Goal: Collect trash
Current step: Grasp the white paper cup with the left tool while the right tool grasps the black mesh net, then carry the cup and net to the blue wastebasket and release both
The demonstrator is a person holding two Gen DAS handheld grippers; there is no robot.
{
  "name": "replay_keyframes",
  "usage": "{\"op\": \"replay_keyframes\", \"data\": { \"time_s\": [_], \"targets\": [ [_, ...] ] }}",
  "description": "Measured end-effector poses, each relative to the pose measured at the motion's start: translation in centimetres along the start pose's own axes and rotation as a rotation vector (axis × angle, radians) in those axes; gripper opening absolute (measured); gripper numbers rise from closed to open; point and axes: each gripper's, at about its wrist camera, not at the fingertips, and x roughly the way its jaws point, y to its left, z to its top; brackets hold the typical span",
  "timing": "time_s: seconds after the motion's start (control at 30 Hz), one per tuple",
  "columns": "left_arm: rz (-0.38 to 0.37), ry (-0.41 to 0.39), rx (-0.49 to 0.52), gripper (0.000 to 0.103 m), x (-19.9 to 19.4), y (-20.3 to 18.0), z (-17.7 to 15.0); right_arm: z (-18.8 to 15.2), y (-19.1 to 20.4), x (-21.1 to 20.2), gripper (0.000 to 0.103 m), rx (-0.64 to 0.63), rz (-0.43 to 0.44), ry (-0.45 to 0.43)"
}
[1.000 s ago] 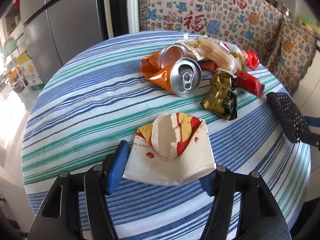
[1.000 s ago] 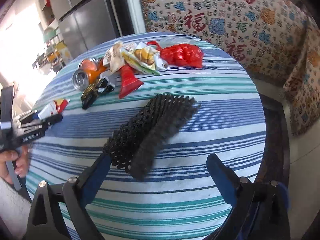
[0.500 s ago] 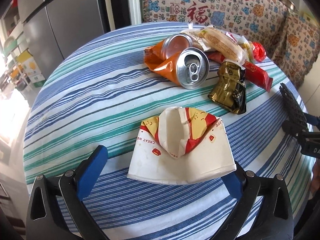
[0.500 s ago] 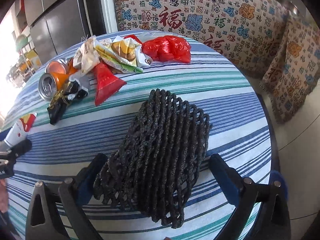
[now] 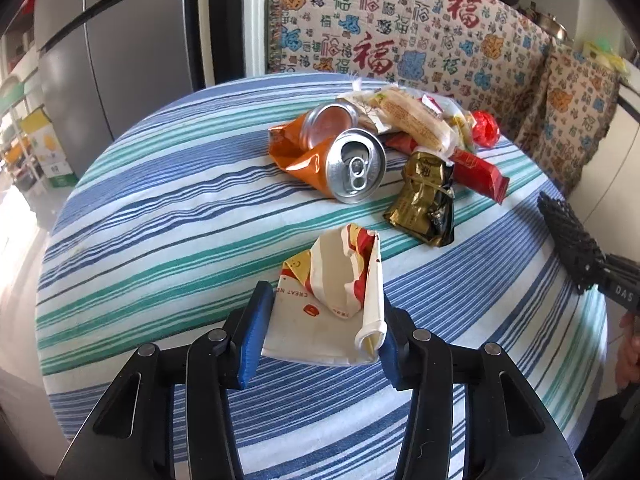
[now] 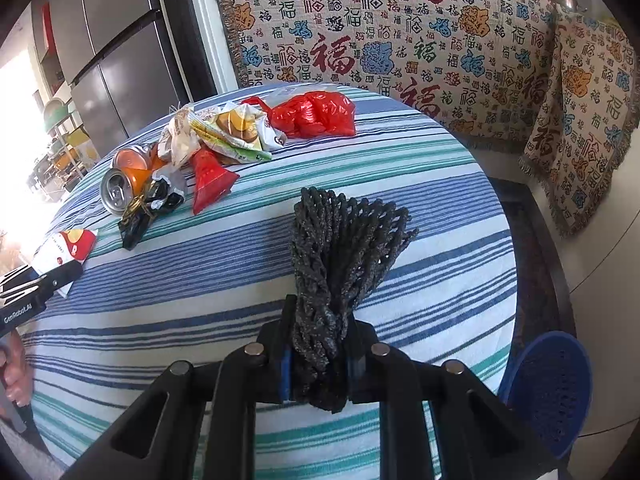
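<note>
My left gripper (image 5: pixel 320 328) is shut on a crumpled white, red and yellow paper cup (image 5: pixel 332 300), squeezed between the blue pads at the near edge of the striped round table (image 5: pixel 160 216). My right gripper (image 6: pixel 318 356) is shut on a black foam net sleeve (image 6: pixel 344 248), bunched between its pads above the table. The cup also shows in the right wrist view (image 6: pixel 64 250), and the net in the left wrist view (image 5: pixel 568 240).
A trash pile lies at the table's far side: two orange cans (image 5: pixel 352 164), a gold-black wrapper (image 5: pixel 424 200), red wrappers (image 5: pixel 476 174), a bread packet (image 5: pixel 412 120) and a red plastic bag (image 6: pixel 316 114). A blue mesh basket (image 6: pixel 548 396) stands beside the table at right.
Both grippers have closed from wide open: the left onto the paper cup, crushing it narrower, and the right onto the black net sleeve, bunching it together.
</note>
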Motion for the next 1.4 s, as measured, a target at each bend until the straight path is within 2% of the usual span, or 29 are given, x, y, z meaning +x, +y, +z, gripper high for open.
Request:
{"op": "replay_keyframes", "data": {
  "time_s": [0.07, 0.3, 0.87, 1.07, 1.4],
  "targets": [
    [-0.005, -0.014, -0.002, 0.049, -0.3, -0.4, 0.1, -0.5, 0.0, -0.8, 0.018, -0.018, 0.013, 0.003],
    [-0.093, -0.016, 0.027, 0.049, -1.0, -3.4, 0.4, -1.2, -1.4, -3.6, 0.018, -0.010, 0.032, -0.005],
    [-0.266, -0.025, 0.122, 0.049, -3.5, -12.6, 0.8, -2.3, -5.1, -9.1, 0.018, -0.020, -0.008, -0.062],
    [-0.377, -0.031, 0.175, 0.049, -5.1, -18.4, 2.0, -2.9, -10.2, -12.0, 0.018, 0.015, -0.085, -0.086],
    [-0.551, -0.001, 0.263, 0.049, -4.3, -32.2, 3.5, -6.4, -22.3, -15.4, 0.018, 0.151, -0.224, -0.115]
  ]
}}
